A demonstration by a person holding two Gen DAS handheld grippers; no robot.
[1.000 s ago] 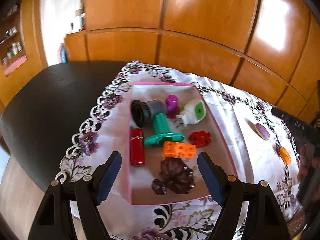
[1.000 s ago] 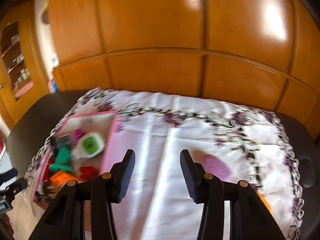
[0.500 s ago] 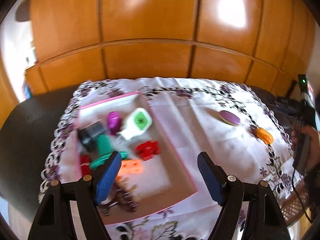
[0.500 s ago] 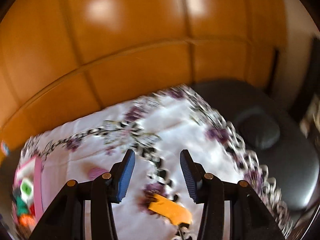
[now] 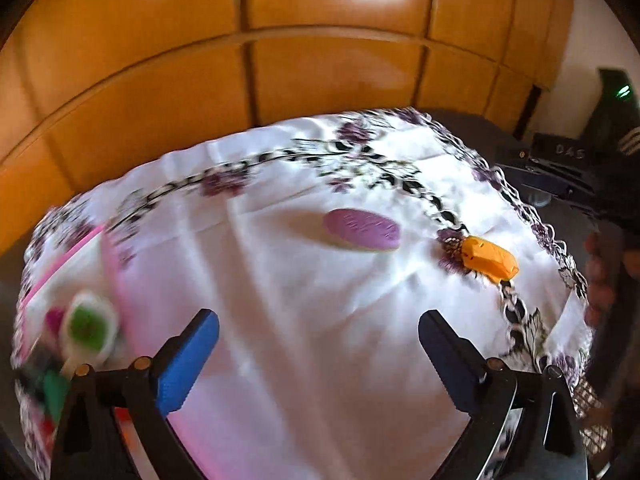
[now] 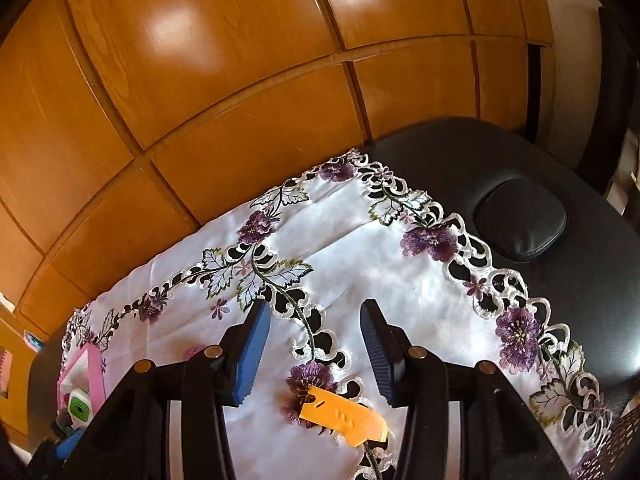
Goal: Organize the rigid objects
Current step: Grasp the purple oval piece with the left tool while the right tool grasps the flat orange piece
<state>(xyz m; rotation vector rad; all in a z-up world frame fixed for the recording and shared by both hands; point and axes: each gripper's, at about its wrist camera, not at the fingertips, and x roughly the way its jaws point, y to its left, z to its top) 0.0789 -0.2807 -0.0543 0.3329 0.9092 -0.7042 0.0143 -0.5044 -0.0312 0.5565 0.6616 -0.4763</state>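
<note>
My right claw (image 6: pixel 314 354) hovers over the tablecloth's (image 6: pixel 360 264) lacy edge, its jaws apart with nothing clamped; the orange piece (image 6: pixel 344 416) lies on the cloth just below the gap between them. My left claw (image 5: pixel 318 354) is opening wide and empty, with the purple oval (image 5: pixel 362 229) lying on mid-cloth ahead of it, untouched. A pink-rimmed tray (image 5: pixel 116 276) sits at the cloth's left edge.

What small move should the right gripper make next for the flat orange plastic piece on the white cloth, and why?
Probably lower the right gripper onto the flat orange plastic piece and close. Its jaws stand apart with nothing between them, and the piece lies loose on the white embroidered cloth, just below the fingertips and outside the pink-edged tray.
</note>
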